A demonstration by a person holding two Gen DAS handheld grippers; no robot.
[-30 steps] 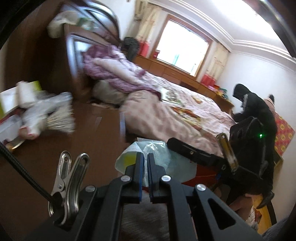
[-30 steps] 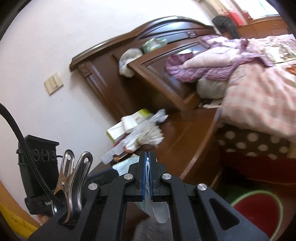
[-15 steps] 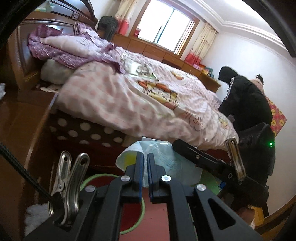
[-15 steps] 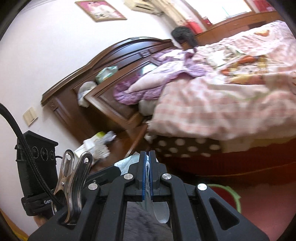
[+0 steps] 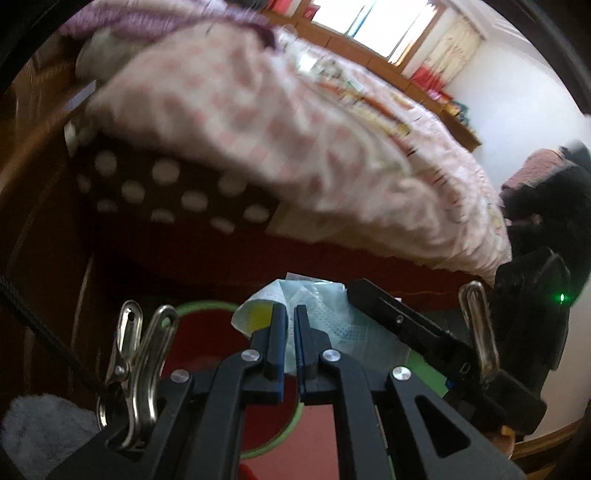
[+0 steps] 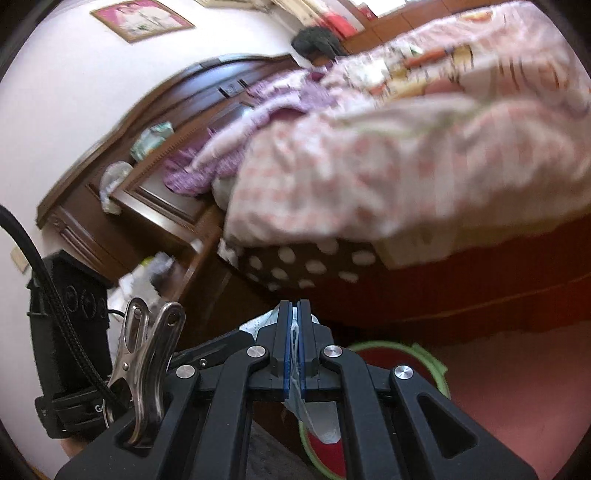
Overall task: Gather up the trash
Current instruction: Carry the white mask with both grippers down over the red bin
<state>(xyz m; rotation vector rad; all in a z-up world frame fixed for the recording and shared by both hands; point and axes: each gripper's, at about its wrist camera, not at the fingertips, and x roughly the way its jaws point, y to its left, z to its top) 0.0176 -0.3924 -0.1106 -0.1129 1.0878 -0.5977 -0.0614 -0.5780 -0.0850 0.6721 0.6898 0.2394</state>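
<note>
Bedroom scene, both views motion-blurred. Nearest to me in the right wrist view: right gripper (image 6: 294,314) is pressed together on a thin whitish plastic wrapper (image 6: 295,334); the sheet runs between the blue pads and hangs out below them. A steel clip (image 6: 147,354) sits on the gripper body at near left, with a braided cable next to it.

In the left wrist view, left gripper (image 5: 290,317) has its jaws nearly together with only a narrow slit between the pads. I see nothing pinched there; the wrapper (image 5: 325,314) shows just beyond its tips, pale blue-white with a yellow patch, held by the right gripper (image 5: 373,295), which comes in from the right.

Below both grippers lies a red floor mat with a green rim (image 6: 432,360).

Farther out, the bed (image 5: 258,122) fills the middle: pink checked quilt hanging over the edge, a brown white-dotted sheet (image 5: 166,188) under it and a dark red base. A purple blanket (image 6: 229,147) is bunched near the dark wooden headboard (image 6: 177,107).

Farthest: window (image 5: 369,22) on the far wall, framed picture (image 6: 142,16) above the headboard, and a person in dark clothes (image 5: 546,192) at far right.
</note>
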